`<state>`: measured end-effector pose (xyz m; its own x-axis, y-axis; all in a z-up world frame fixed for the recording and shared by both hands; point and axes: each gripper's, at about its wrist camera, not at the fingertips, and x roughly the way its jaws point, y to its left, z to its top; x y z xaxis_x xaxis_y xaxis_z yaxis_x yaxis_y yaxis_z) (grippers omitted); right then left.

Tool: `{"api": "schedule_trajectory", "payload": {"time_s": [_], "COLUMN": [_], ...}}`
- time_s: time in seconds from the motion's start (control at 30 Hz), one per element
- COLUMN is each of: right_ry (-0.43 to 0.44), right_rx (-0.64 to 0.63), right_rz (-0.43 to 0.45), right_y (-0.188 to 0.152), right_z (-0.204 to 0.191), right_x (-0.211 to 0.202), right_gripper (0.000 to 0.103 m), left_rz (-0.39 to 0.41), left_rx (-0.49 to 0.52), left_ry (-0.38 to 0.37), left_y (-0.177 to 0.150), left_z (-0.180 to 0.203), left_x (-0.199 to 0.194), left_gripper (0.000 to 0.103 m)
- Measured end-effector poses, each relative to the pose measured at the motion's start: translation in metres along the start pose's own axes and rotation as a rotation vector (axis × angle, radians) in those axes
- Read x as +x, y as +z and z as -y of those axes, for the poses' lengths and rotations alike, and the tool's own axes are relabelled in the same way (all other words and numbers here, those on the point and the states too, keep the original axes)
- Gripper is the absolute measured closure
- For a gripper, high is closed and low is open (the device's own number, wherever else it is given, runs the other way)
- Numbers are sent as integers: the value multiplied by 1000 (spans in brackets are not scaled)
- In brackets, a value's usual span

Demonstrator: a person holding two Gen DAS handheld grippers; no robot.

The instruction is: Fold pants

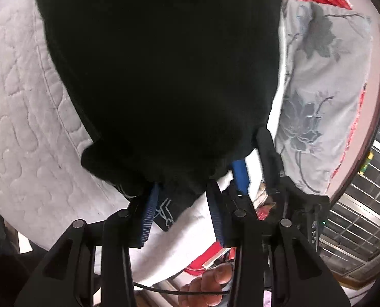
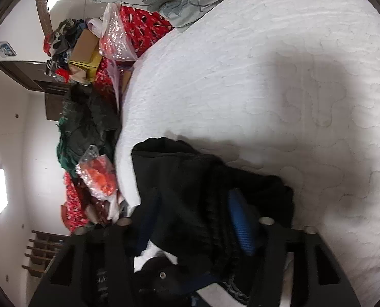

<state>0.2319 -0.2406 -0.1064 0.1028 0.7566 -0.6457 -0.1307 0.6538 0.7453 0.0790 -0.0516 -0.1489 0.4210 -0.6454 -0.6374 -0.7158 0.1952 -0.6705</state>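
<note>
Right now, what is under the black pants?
The white quilted mattress lies beneath the black pants and shows all around them. The pants themselves hide the patch directly under them, so anything there cannot be seen.

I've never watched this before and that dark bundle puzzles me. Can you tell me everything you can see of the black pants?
The black pants look like soft, thick, matte fabric, bunched rather than flat. A pale printed mark shows near one edge. They hang over the white quilted bed, held by both tools: the left gripper pinches a lower edge, and the right gripper has folds of the fabric between its blue pads.
</note>
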Motion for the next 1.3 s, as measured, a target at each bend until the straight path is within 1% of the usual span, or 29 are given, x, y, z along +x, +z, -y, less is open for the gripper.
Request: {"api": "schedule_trajectory", "payload": {"time_s": [0.03,0.07,0.17,0.3,0.47,0.6,0.7,0.77,0.83,0.93,0.97,1.0,1.07,1.13,1.2,1.23,1.27,1.3], "right_ry": [-10,-17,-1,29,75,93,100,83,44,-8,-19,-19,-5,30,18,18,24,27], "right_rx": [-4,-2,1,-12,7,30,54,79,127,159,155,154,163,161,146,142,139,132], "right_rz": [-3,-4,16,47,79,103,125,138,152,157,162,160,153,184,234,268,291,314], "right_y": [0,-1,-3,-10,-19,-26,-34,-38,-40,-42,-42,-42,-43,-47,-53,-57,-60,-64], "right_z": [0,2,4,-5,-9,-8,1,11,29,46,46,44,42,38,34,33,32,29], "right_x": [2,3,-3,-14,-30,-42,-53,-55,-52,-41,-40,-40,-45,-59,-76,-85,-91,-96], "right_gripper": [74,79,83,85,86,86,86,86,86,85,80,79,78,77,72,70,68,67], "left_rz": [-8,-16,-24,-22,-29,-47,-69,-94,-94,-129,-146,-150,-166,-197,-202,-187,-147,-102], "left_rx": [-6,6,41,76,121,155,180,173,177,153,178,200,284,376,462,498,542,576], "left_ry": [-4,-3,0,-1,-4,4,31,47,75,56,65,72,96,86,56,32,5,-7], "left_y": [1,1,-1,-7,-19,-30,-35,-34,-32,-27,-27,-29,-34,-43,-46,-43,-36,-29], "left_z": [-2,-1,4,15,24,27,27,22,20,14,16,18,26,38,51,59,70,79], "left_x": [0,0,-5,-8,-17,-13,-1,11,21,29,28,25,11,-4,-26,-39,-58,-71], "left_gripper": [71,73,76,77,78,78,77,77,77,72,71,71,71,71,71,71,71,71]}}
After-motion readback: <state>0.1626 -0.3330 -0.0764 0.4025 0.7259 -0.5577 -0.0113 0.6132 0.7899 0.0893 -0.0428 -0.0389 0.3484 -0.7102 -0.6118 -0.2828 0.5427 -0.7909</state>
